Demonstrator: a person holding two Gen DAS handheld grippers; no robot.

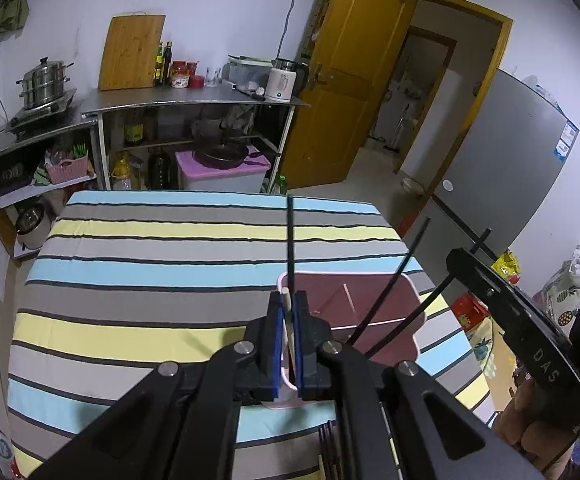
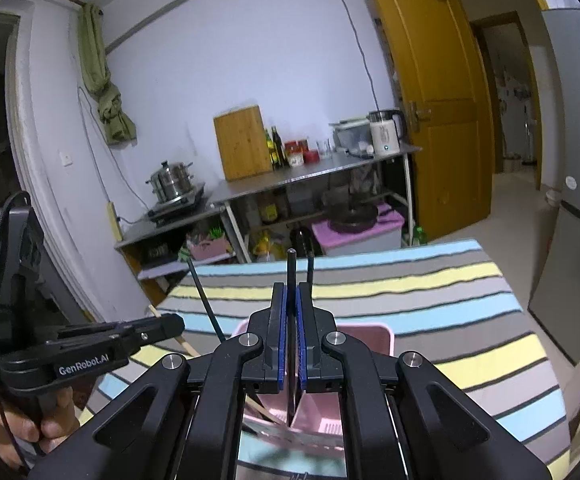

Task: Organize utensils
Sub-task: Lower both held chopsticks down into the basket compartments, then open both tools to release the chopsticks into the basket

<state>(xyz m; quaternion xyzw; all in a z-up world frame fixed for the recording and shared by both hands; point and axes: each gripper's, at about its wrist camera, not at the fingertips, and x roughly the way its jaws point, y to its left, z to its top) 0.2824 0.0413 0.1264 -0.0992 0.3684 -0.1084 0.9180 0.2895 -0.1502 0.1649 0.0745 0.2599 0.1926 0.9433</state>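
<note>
A striped tablecloth (image 1: 150, 264) is covering the table, kitchen shelves (image 1: 194, 104) standing behind. Both grippers are hovering over the pink basket (image 1: 374, 300): the left gripper (image 1: 289, 300) is pinching a black-tipped chopstick (image 1: 291, 240), the right gripper (image 2: 291, 296) a black chopstick (image 2: 291, 272).

1. The pink basket (image 1: 374, 304) had its near wall hidden behind the left gripper (image 1: 289, 320), and its bottom could not be seen.
2. The black chopstick (image 2: 291, 320) held in the right gripper (image 2: 291, 332) had its lower end lost among the jaws.
3. The fork (image 1: 327, 452) was cut off by the bottom edge.
4. The labels on the bottles (image 1: 164, 62) were too small to read.
</note>
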